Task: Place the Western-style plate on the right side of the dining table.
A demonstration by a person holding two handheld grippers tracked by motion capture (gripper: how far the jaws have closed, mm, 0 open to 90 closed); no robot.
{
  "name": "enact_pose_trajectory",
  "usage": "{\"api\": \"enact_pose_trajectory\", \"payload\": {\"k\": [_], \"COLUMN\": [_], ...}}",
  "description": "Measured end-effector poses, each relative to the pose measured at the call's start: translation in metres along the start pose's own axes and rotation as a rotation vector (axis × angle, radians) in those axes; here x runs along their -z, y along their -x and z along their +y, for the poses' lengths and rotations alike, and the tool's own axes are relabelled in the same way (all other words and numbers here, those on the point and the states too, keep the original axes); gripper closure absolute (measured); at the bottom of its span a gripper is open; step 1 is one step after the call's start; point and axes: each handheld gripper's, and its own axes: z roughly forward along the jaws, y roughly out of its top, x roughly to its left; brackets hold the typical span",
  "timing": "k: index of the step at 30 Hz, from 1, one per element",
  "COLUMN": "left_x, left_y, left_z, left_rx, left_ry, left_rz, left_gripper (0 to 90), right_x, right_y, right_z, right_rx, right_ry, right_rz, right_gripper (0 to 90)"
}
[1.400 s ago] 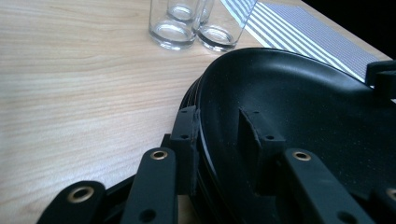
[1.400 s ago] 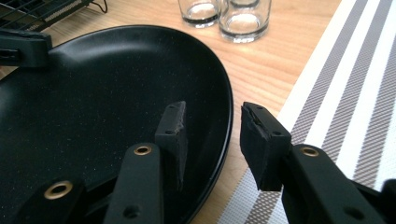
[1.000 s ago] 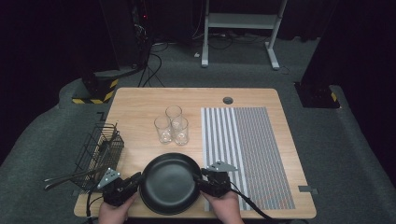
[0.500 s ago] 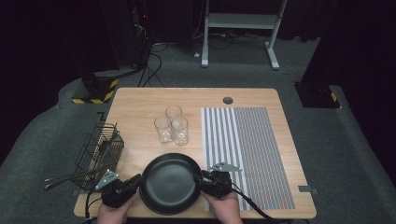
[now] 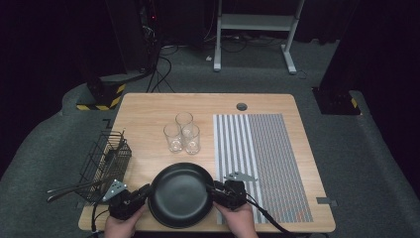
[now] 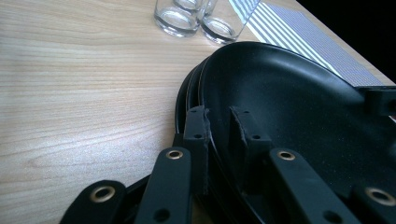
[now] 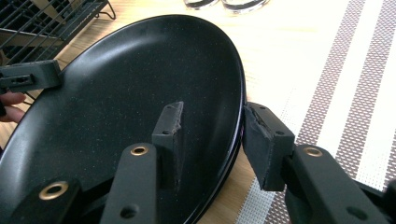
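A stack of black plates (image 5: 181,196) lies at the table's front edge, between both hands. My left gripper (image 5: 146,192) straddles the stack's left rim (image 6: 205,93). One pad sits outside the rim and one inside the dish, and its jaws (image 6: 219,126) have just been closing, with a thin gap still showing. My right gripper (image 5: 212,191) straddles the right rim (image 7: 240,93) and its jaws have also just been closing. Its outer pad (image 7: 261,144) is close to the edge. Its inner pad (image 7: 170,135) stands well clear over the dish.
Three empty glasses (image 5: 182,134) stand close behind the plates. A black wire basket (image 5: 106,158) with utensils sits at the left edge. A grey striped placemat (image 5: 262,158) covers the table's right part. Bare wood lies between the basket and the plates.
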Motion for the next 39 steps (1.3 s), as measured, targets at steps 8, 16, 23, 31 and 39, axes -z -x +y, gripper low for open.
{"api": "enact_pose_trajectory", "payload": {"k": [8,16,23,31,39], "left_x": [-0.001,-0.001,-0.002,-0.006,-0.006], "left_y": [0.002,0.003,0.003,0.007,0.009], "left_z": [0.0,-0.001,0.0,0.0,-0.001], "left_rx": [-0.015,-0.018,0.0,-0.029,-0.044], "left_ry": [0.002,0.005,0.001,-0.007,-0.005], "left_rz": [0.0,0.005,0.0,0.0,-0.005], "left_gripper": [76.7,75.7,76.0,76.0,72.4], "right_x": [-0.003,0.002,0.002,0.002,0.004], "right_y": [-0.001,-0.002,-0.003,-0.001,0.0], "right_z": [-0.004,-0.009,-0.008,-0.009,-0.013], "right_rx": [0.017,0.013,0.005,0.012,0.014], "right_ry": [-0.01,-0.005,-0.003,-0.002,0.009], "right_rz": [-0.008,-0.003,-0.022,-0.016,0.003], "right_gripper": [57.0,56.1,60.7,60.9,57.7]}}
